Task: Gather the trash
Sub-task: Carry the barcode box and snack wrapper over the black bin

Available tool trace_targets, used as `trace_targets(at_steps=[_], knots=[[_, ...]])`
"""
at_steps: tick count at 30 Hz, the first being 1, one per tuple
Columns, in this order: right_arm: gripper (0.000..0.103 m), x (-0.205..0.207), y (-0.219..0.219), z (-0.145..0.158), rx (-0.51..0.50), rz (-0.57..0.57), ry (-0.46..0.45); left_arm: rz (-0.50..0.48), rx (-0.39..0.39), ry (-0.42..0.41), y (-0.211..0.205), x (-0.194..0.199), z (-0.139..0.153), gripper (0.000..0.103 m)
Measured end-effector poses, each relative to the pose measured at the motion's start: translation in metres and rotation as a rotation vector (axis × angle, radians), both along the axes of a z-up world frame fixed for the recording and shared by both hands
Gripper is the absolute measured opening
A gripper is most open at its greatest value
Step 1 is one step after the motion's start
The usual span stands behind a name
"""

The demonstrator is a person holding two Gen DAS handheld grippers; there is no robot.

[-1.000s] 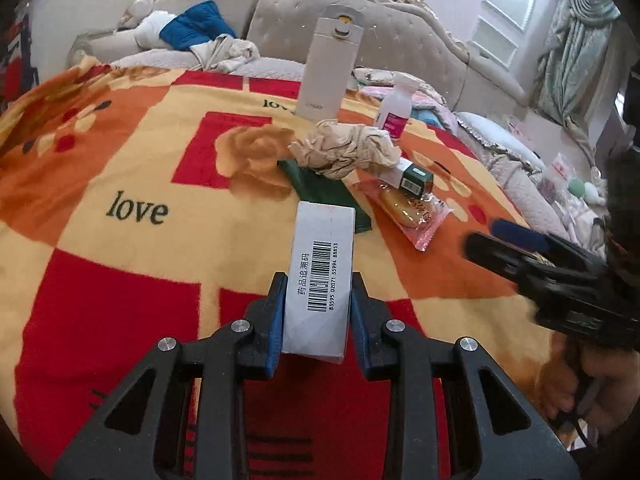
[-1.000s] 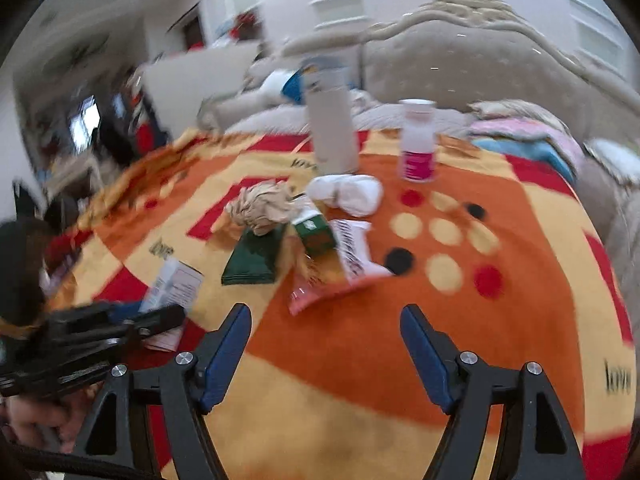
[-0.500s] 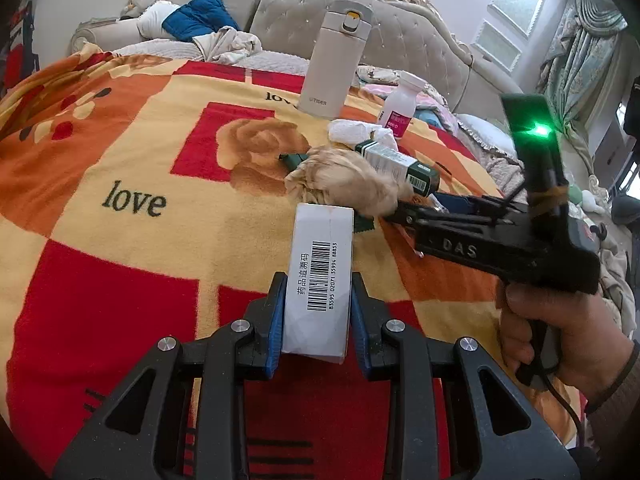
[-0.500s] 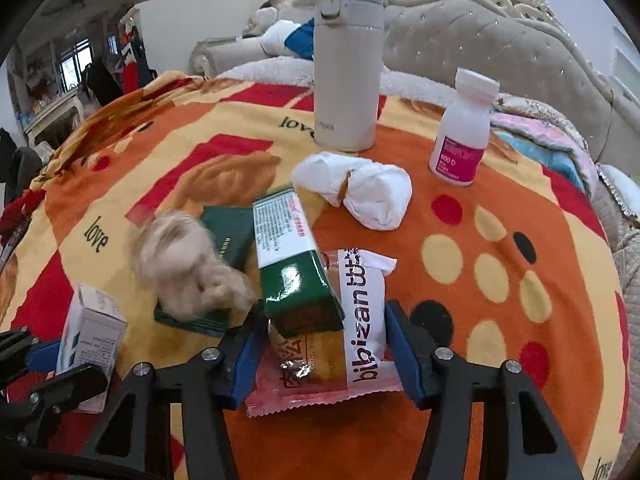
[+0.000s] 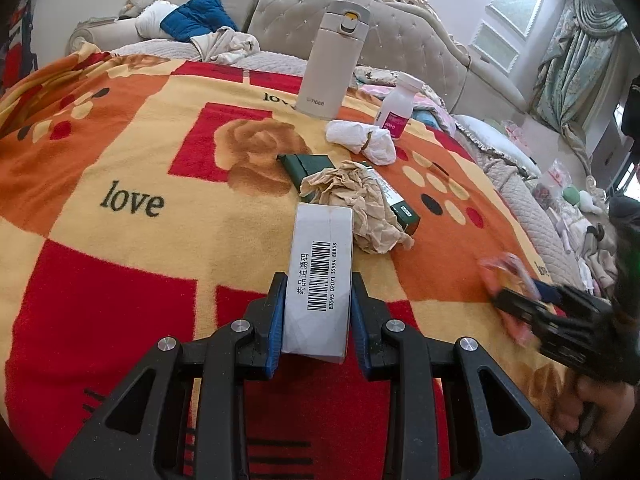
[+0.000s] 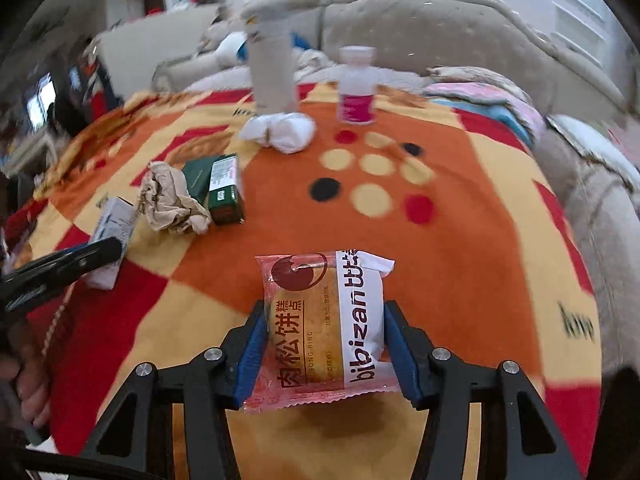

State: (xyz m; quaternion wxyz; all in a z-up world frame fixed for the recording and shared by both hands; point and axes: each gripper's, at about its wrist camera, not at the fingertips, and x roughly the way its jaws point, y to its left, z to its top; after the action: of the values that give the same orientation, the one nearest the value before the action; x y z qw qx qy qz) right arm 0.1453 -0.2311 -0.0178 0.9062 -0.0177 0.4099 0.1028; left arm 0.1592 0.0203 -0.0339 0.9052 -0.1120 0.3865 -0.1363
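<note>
My left gripper (image 5: 318,296) is shut on a white barcoded box (image 5: 322,256), held low over the red and orange blanket (image 5: 120,140). In the right wrist view, my right gripper (image 6: 324,320) is shut on a pink snack packet (image 6: 320,300), blue pads pressed against both its sides. The left wrist view shows that gripper (image 5: 516,304) blurred at the right, with the packet (image 5: 504,272) in it. Crumpled brown paper (image 5: 356,204) lies against a green and white box (image 5: 400,208). A flat dark green packet (image 5: 306,164) and a white tissue wad (image 5: 362,140) lie farther back.
A tall white flask (image 5: 332,64) and a small white bottle with a pink label (image 5: 398,106) stand at the blanket's far edge. Behind them is a tufted beige sofa back (image 5: 400,40) with clothes and cushions. A hand (image 5: 592,408) grips the right tool at lower right.
The right gripper closed on the snack packet and drew it out of the pile toward the near right. The crumpled paper now lies beside the green box. The left gripper stayed put.
</note>
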Motion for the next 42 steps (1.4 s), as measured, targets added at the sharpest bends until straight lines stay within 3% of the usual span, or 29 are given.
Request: trace_targets(at_steps=[5,9,22,31,37,42], knots=[[0.054,-0.048,-0.026,0.008,0.059,-0.054,-0.079,0.03,0.022,-0.056,-0.001,-0.015,0.006,0.027],[0.054,-0.069,-0.043,0.014,0.068,-0.118,-0.098,-0.009,0.053,-0.073,-0.013,-0.034,0.011,0.027],[0.054,-0.087,-0.062,0.026,0.08,-0.143,-0.161,-0.031,0.017,-0.111,-0.043,-0.044,0.061,0.027],[0.054,-0.103,-0.088,0.033,0.09,-0.201,-0.19,-0.066,-0.021,-0.148,-0.105,-0.038,0.096,0.027],[0.054,-0.113,-0.104,0.037,0.097,-0.224,-0.208,-0.061,-0.062,-0.111,-0.152,-0.032,0.097,0.027],[0.054,-0.123,-0.114,0.041,0.101,-0.24,-0.228,-0.113,-0.026,-0.083,-0.183,-0.041,0.074,0.027]])
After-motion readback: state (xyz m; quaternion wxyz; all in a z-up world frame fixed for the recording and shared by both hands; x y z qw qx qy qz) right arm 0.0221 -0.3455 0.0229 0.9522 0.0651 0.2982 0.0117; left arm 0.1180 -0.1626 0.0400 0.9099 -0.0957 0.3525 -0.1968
